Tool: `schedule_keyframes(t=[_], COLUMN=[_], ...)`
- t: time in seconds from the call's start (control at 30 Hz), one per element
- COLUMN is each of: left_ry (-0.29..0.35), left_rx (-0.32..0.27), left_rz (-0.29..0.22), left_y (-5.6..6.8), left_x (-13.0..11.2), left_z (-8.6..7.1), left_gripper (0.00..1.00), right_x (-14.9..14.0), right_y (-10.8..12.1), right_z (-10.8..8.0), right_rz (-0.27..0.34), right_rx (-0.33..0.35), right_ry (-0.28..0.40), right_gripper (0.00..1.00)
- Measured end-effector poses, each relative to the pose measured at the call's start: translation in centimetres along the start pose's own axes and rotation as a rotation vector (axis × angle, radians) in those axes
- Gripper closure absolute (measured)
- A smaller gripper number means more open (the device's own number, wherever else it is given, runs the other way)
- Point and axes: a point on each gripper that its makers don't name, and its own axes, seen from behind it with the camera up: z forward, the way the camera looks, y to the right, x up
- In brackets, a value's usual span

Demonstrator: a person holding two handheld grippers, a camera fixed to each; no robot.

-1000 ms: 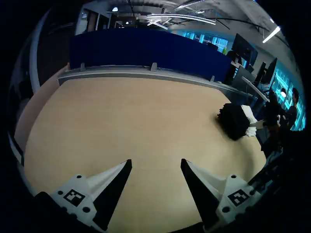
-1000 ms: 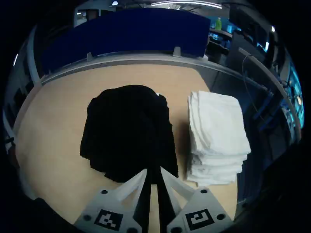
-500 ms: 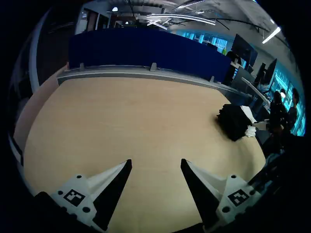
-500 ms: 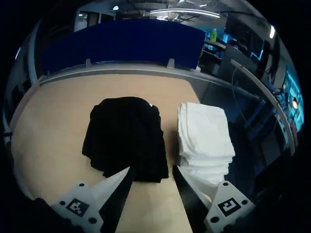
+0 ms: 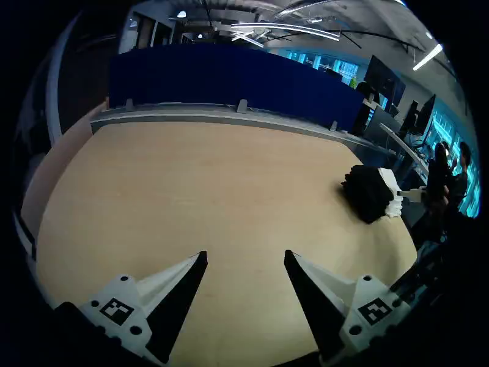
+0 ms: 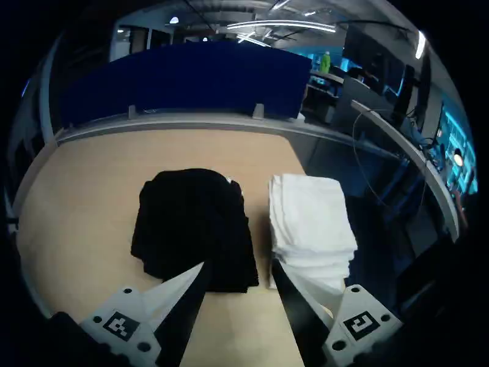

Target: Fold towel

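- Two stacks of folded towels sit side by side in the middle of the right gripper view: a black cloth pile (image 6: 192, 229) on the left and a white cloth stack (image 6: 310, 223) on the right.
- Both rest on the light wooden counter (image 6: 79, 196), near its right edge.
- The right gripper (image 6: 238, 264), at bottom centre, has its fingers apart and empty, with the tips at the stacks' near edges.
- The left gripper (image 5: 244, 252), low in the left gripper view, holds its fingers wide apart over bare counter.
- A dark blue partition (image 5: 232, 76) spans the top.
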Motion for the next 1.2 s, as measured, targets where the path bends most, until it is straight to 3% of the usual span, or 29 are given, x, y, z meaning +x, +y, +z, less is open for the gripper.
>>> schedule_keyframes(t=[0.2, 0.5, 0.87, 1.2], left_ry=[0.0, -0.001, -0.016, -0.019], left_rx=[0.007, 0.029, 0.048, 0.049], left_rz=[0.002, -0.015, -0.014, -0.016], left_y=[-0.3, -1.4, -1.9, -1.8], left_x=[-0.1, -0.4, -1.2, -1.0], left_z=[-0.3, -0.5, -0.7, -0.5], left_gripper=[0.06, 0.06, 0.06, 0.07], right_x=[2.2, 2.7, -0.3, -1.2], right_y=[-3.3, -8.2, -7.2, -7.0], right_z=[1.0, 3.2, 7.1, 8.5], right_rz=[0.011, -0.035, -0.018, -0.01], right_rx=[0.061, 0.132, 0.104, 0.115], right_ry=[0.046, 0.058, -0.024, -0.042], right_gripper=[0.18, 0.14, 0.14, 0.14])
